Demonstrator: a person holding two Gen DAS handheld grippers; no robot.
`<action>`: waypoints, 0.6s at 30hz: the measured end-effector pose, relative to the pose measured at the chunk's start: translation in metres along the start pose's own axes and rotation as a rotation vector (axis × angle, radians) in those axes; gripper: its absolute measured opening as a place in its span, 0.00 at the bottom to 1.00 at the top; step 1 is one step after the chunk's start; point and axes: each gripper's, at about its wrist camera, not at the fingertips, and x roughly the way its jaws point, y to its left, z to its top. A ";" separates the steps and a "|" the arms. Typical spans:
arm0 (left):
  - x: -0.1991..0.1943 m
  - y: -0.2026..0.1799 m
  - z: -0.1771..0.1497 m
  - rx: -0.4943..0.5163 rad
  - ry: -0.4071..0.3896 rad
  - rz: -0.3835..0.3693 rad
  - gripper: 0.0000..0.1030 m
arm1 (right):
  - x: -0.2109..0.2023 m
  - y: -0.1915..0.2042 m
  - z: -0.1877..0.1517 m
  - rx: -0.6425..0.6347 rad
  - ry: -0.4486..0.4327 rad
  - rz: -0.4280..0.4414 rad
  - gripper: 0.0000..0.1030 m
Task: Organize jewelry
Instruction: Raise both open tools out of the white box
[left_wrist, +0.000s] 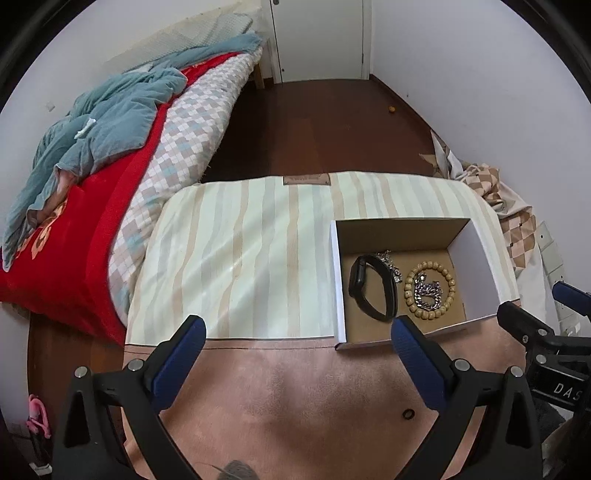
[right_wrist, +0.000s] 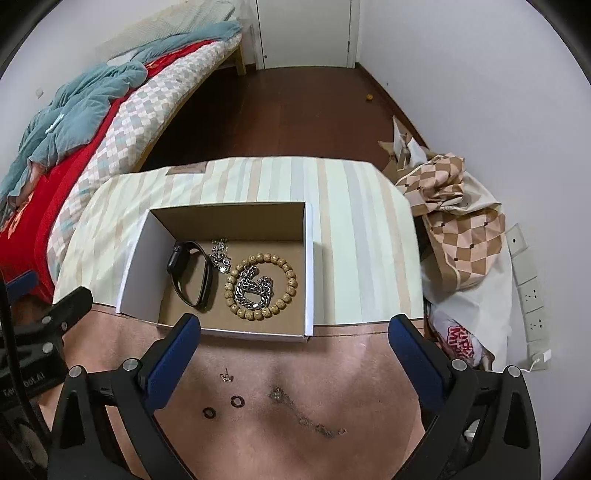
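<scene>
An open cardboard box (left_wrist: 487, 266) (right_wrist: 144, 258) stands on the table. It holds a black smartwatch (left_wrist: 373, 288) (right_wrist: 192, 273), a wooden bead bracelet (left_wrist: 408, 291) (right_wrist: 291, 282) around a coiled silver chain (left_wrist: 426, 293) (right_wrist: 255, 290), and a sparkly piece (right_wrist: 220, 254). On the pink mat in front lie two dark rings (right_wrist: 236, 401), a small earring (right_wrist: 226, 376) and a thin chain (right_wrist: 306, 413). My left gripper (left_wrist: 298, 325) hangs open and empty left of the box. Above the mat and the box's near edge, my right gripper (right_wrist: 295, 321) is also open and empty.
A striped cloth (left_wrist: 240, 240) covers the table's far half. To the left is a bed with a red blanket (left_wrist: 74, 258) and a teal quilt. At the right, by the wall, lie checked fabric (right_wrist: 458, 221), a plastic bag and a power strip (right_wrist: 532, 288). Dark wood floor runs beyond.
</scene>
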 end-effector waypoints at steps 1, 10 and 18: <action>-0.005 0.000 -0.001 -0.004 -0.008 0.003 0.99 | -0.005 0.000 -0.001 0.001 -0.007 0.000 1.00; -0.061 0.002 -0.014 -0.039 -0.100 0.004 0.99 | -0.063 0.004 -0.012 -0.006 -0.100 -0.018 1.00; -0.105 0.003 -0.034 -0.049 -0.147 0.002 0.99 | -0.122 0.010 -0.032 -0.023 -0.191 -0.029 1.00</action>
